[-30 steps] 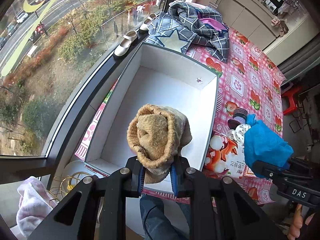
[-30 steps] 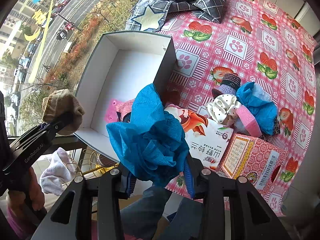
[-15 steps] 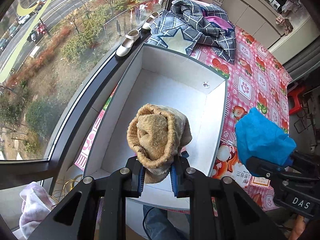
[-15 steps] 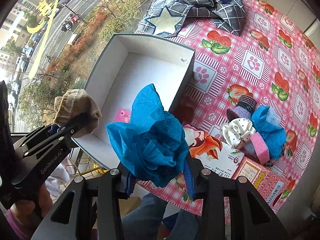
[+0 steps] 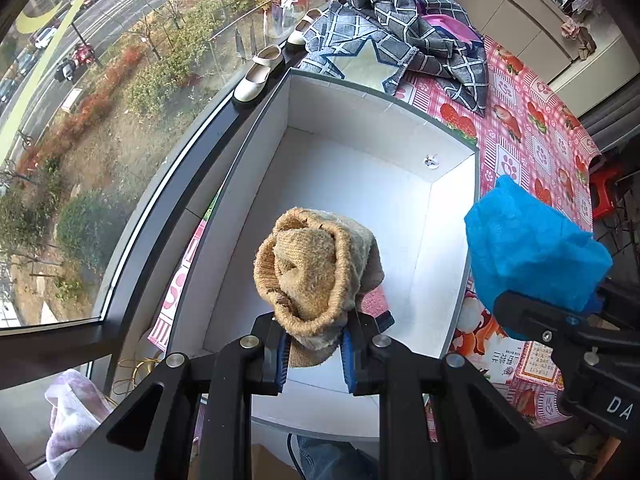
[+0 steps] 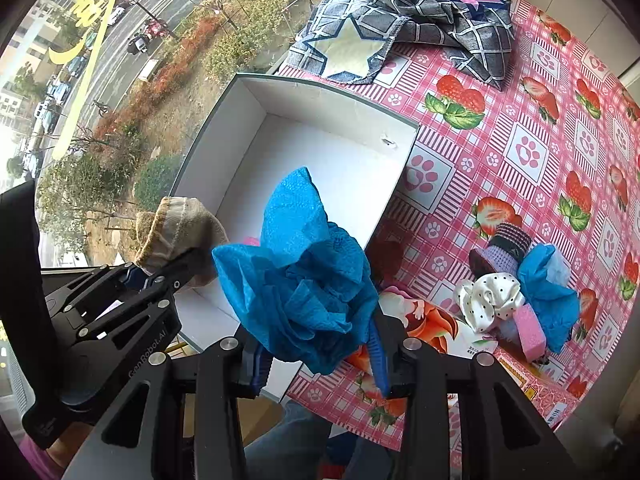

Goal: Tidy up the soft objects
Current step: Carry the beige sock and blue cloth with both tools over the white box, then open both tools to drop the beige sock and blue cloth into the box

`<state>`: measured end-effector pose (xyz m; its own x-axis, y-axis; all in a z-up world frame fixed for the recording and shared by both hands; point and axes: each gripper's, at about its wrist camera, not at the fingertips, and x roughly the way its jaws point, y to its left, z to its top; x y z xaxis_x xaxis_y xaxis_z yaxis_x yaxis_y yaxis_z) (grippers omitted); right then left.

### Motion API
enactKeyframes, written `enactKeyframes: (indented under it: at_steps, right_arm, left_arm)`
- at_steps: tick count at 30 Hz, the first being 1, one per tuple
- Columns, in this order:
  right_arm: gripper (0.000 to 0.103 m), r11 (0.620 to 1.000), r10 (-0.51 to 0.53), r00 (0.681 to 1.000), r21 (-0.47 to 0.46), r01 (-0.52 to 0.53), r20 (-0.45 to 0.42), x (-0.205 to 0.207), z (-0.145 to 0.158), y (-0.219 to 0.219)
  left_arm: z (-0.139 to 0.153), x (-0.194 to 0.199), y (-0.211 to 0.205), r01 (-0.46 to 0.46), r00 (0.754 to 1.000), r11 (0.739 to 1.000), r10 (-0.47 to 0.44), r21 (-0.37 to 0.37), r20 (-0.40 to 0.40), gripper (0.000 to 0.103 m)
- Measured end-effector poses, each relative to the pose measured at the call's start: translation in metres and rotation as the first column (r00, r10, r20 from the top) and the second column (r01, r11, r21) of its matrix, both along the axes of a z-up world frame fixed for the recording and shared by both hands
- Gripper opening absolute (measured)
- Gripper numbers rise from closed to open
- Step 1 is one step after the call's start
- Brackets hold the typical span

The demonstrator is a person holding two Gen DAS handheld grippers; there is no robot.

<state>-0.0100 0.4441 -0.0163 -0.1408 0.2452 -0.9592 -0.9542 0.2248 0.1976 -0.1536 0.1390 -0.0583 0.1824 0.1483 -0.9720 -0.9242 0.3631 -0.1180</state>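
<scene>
My left gripper is shut on a rolled tan knit sock and holds it above the near end of an open white box. My right gripper is shut on a crumpled blue cloth, held above the box's near right corner. The blue cloth also shows at the right of the left wrist view. The sock shows at the left of the right wrist view. A pink item lies in the box, mostly hidden behind the sock.
A pile of soft things lies on the strawberry tablecloth right of the box: white dotted scrunchie, pink sponge, blue cloth, purple knit piece. A checked grey blanket lies at the far end. Printed cartons sit near the front edge. A window runs along the left.
Both grippers have moved forward over the box with their loads. The blue cloth has come closer to the box's right wall.
</scene>
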Motion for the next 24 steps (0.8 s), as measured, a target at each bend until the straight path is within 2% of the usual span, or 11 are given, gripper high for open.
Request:
enactKeyframes:
  at_steps: [15,17,20,22,24]
  right_arm:
    - [0.040,1.000,0.007,1.000,-0.009,-0.007,-0.021,-0.005,-0.006,0.029]
    - [0.040,1.000,0.017,1.000,-0.006,-0.017,-0.025,-0.007,-0.006,0.030]
    - [0.044,1.000,0.028,0.999,-0.002,-0.028,-0.031,-0.008,-0.005,0.031]
    - [0.044,1.000,0.025,0.999,0.001,-0.025,-0.031,-0.007,-0.003,0.030]
    - [0.044,1.000,0.024,0.999,0.004,-0.024,-0.039,-0.006,-0.002,0.030]
  left_arm:
    - [-0.011,0.006,0.009,0.016,1.000,1.000,-0.016,-0.006,-0.022,0.023]
    - [-0.011,0.008,0.009,0.020,1.000,1.000,-0.020,-0.009,-0.016,0.027]
    - [-0.008,0.008,0.008,0.023,1.000,1.000,-0.023,-0.004,-0.002,0.040]
    - [-0.006,0.007,0.007,0.021,1.000,1.000,-0.021,0.006,0.002,0.061]
    - [-0.004,0.007,0.006,0.015,1.000,1.000,-0.015,0.016,-0.004,0.074]
